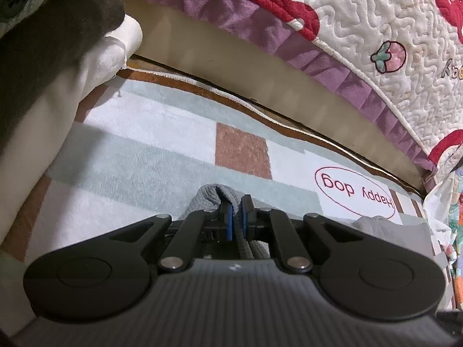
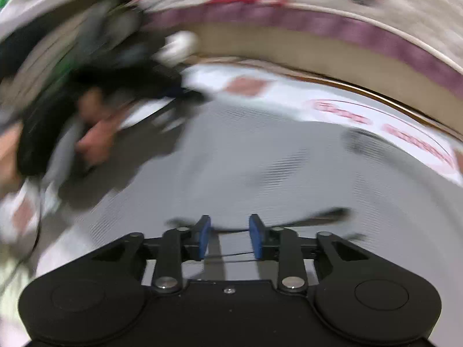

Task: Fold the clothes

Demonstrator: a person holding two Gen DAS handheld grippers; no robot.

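The left hand-held gripper (image 1: 237,217) pinches a fold of the grey cloth (image 1: 211,195) between its blue pads, low over the checked rug (image 1: 144,150) beside the bed (image 1: 376,29). The right hand-held gripper (image 2: 228,237) stands partly open, nothing between its pads, over the cloth spread flat on the rug; its view is blurred.

"Happy dog", upside down inside a red oval, stands on the checked rug (image 1: 162,133) at right of the left wrist view. Quilt (image 1: 376,14) lettering at the right edge is cut off, unreadable.
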